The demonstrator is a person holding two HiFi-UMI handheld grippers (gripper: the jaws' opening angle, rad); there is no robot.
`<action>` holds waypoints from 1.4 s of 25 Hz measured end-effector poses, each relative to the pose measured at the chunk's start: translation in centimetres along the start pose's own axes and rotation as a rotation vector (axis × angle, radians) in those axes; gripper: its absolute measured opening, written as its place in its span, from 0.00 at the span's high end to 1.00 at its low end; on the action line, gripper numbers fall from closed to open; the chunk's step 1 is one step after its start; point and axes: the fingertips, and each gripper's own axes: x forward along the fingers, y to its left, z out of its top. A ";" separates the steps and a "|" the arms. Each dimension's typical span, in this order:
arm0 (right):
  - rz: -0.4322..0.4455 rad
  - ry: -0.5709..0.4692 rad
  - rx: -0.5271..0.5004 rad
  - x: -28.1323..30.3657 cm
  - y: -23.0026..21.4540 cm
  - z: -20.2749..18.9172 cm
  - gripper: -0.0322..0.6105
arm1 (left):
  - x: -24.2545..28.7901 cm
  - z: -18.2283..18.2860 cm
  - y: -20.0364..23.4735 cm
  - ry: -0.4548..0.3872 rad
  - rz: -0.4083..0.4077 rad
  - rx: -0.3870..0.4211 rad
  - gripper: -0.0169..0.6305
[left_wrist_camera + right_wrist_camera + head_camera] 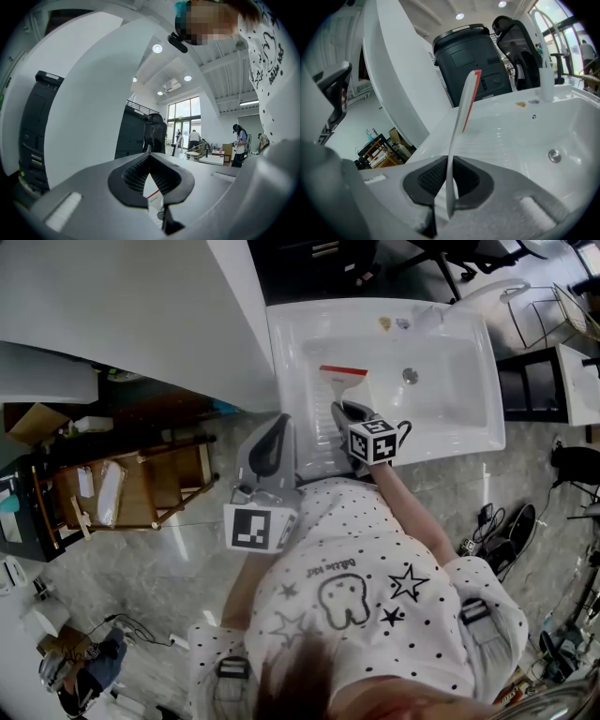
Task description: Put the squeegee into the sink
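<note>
The squeegee is over the left part of the white sink. My right hand-held gripper pinches its thin white end, so that the red strip points away from me and the tool can go down into the basin first. I cannot tell if it already touches the bottom. My left hand-held gripper has its jaws pressed together on nothing and waits just beside the sink's left edge, I think only to stay out of the way.
</note>
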 end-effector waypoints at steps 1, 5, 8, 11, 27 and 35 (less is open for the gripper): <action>0.004 0.004 0.005 0.1 0.0 0.0 0.91 | 0.1 0.0 0.1 -0.004 0.001 -0.002 0.98; 0.009 0.018 0.033 0.4 -0.2 0.0 0.91 | 0.6 -0.2 0.3 0.003 0.000 -0.009 0.98; 0.004 0.031 0.052 0.6 -0.5 -0.1 0.91 | 0.9 -0.3 0.6 0.011 0.003 -0.014 0.98; -0.009 0.064 0.042 0.9 -0.9 -0.7 0.91 | 1.2 -0.2 0.9 0.008 0.012 -0.019 0.98; -0.003 0.076 0.090 1.6 -1.7 -1.0 0.91 | 1.0 -0.4 1.3 0.005 0.035 -0.025 0.98; -0.016 0.072 0.091 1.4 -1.8 -1.0 0.91 | 1.1 -0.1 1.0 -0.011 0.021 -0.023 0.98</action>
